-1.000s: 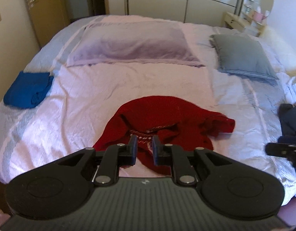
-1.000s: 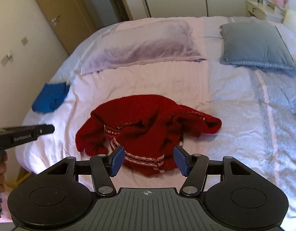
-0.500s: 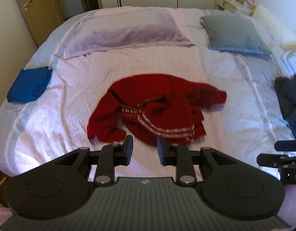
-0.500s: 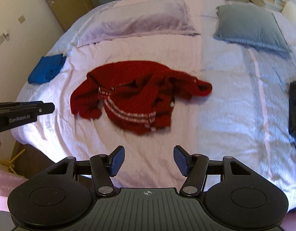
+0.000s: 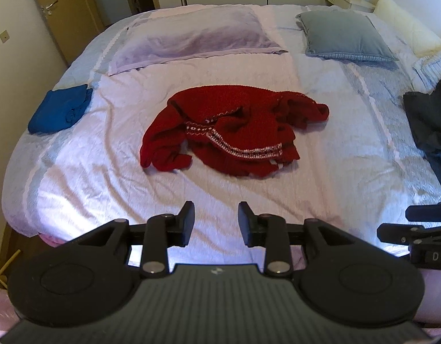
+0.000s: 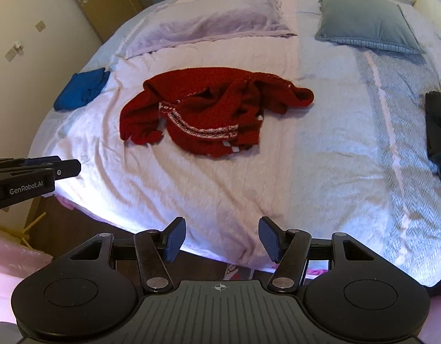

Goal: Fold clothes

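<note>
we see a red knit sweater (image 5: 234, 129) lying crumpled near the middle of the bed (image 5: 249, 200), its weave coarse and nubbly, with a white patterned band curving across the lower front and one sleeve flung out to the right. it sits on a pale, softly wrinkled sheet whose creases run toward the near edge. behind it lies a wide lilac pillow (image 5: 192, 37), smooth and flat, and to the right a grey cushion (image 5: 346, 35), squarer and plumper. a folded blue garment (image 5: 60, 109) rests at the bed's left edge, well apart from the sweater, and a heap of dark clothing (image 5: 429, 123) slumps over the right side (its make-up is hard for us to tell in the shadow).

our left gripper (image 5: 216, 223) hovers over the near part of the sheet, its flat black fingers moving apart with nothing between them. our right gripper (image 6: 220, 239) hangs at the bed's near edge with its blue ribbed pads spread wide, also holding nothing; each tool shows at the margin of the other's view.

between both grippers and the sweater lies a broad band of bare sheet. open sheet also surrounds the sweater on its left and right. the near edge of the mattress drops to a dark floor just under the right gripper.
</note>
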Available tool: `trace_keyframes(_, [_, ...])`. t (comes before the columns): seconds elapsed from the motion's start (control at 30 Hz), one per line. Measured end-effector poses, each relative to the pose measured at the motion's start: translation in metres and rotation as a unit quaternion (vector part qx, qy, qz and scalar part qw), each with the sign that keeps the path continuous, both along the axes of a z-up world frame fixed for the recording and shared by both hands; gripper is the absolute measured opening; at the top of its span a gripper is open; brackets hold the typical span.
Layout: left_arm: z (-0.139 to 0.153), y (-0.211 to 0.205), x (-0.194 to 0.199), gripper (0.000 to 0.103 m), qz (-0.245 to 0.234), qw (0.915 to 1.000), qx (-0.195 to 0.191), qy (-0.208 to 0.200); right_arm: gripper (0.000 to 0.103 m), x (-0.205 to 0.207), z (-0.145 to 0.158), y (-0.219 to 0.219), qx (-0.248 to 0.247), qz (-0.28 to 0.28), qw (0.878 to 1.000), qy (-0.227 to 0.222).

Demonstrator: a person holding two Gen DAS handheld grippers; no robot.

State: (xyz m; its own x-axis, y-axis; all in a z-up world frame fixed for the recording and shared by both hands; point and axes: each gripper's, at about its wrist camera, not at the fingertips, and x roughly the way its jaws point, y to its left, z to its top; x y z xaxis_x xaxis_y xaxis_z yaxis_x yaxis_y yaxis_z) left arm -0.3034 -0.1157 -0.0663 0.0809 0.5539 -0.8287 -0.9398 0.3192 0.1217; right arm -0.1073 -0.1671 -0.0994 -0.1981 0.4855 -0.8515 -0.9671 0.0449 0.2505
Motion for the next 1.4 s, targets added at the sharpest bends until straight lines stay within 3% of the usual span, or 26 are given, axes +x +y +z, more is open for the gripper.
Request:
trace_keyframes(0.27, [0.008, -0.008, -0.002, 0.032, -0.009, 0.9998, 0.013, -0.007, 0.06, 0.004, 0.011, -0.017, 0.022, -0.02, 1.0, -0.004])
trace_keyframes(0.57, [-0.002, 0.021, -0.014, 0.032, -0.016, 0.9998, 0.003, -0.011, 0.06, -0.007, 0.005, 0.01, 0.018, -0.027, 0.999, -0.004])
trace_keyframes(0.8, [-0.012, 0.091, -0.04, 0.032, -0.026, 0.9996, 0.0, -0.015, 0.06, -0.015, -0.006, 0.064, 0.013, -0.058, 0.998, -0.001])
trace_keyframes(1.0, [-0.026, 0.168, -0.06, 0.034, -0.061, 0.9981, 0.002, -0.007, 0.06, -0.01, -0.015, 0.119, 0.019, -0.114, 0.993, 0.0])
trace_keyframes(1.23, [-0.049, 0.235, -0.069, 0.044, -0.139, 0.9903, 0.0, 0.004, 0.06, 0.004, -0.03, 0.147, 0.025, -0.217, 0.976, -0.009])
trace_keyframes(1.4, [-0.085, 0.265, -0.068, 0.045, -0.155, 0.9875, -0.025, 0.013, 0.06, 0.011, -0.06, 0.156, -0.006, -0.258, 0.966, -0.014])
